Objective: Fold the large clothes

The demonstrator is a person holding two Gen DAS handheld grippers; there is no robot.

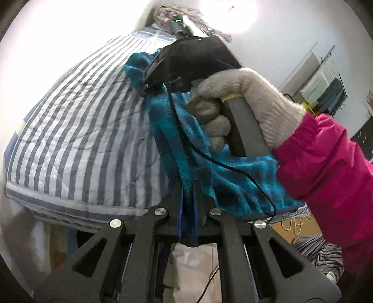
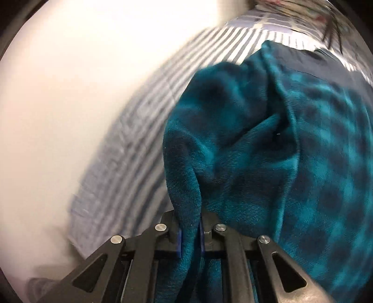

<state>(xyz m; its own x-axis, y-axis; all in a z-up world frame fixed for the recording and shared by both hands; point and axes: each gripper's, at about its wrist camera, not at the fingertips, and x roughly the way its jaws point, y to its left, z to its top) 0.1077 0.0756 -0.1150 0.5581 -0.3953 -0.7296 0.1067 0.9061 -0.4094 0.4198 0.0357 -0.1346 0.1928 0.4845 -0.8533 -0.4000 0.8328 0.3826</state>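
Note:
A teal and dark checked fleece garment (image 1: 233, 177) lies on a blue and white striped bed cover (image 1: 88, 130). My left gripper (image 1: 188, 186) is shut on a folded edge of the garment, which runs up between its blue pads. The right gripper's body (image 1: 186, 63) shows in the left wrist view, held by a gloved hand (image 1: 244, 98) above the garment. In the right wrist view my right gripper (image 2: 189, 216) is shut on another fold of the garment (image 2: 291, 163), which fills the right half of that view over the striped cover (image 2: 130, 149).
A pink sleeve (image 1: 326, 186) crosses the right side. A black cable (image 1: 209, 158) hangs from the right gripper over the garment. A patterned cloth pile (image 1: 177, 14) sits at the bed's far end. A shelf (image 1: 326, 86) stands by the wall. The bed's near edge (image 1: 70, 205) is at lower left.

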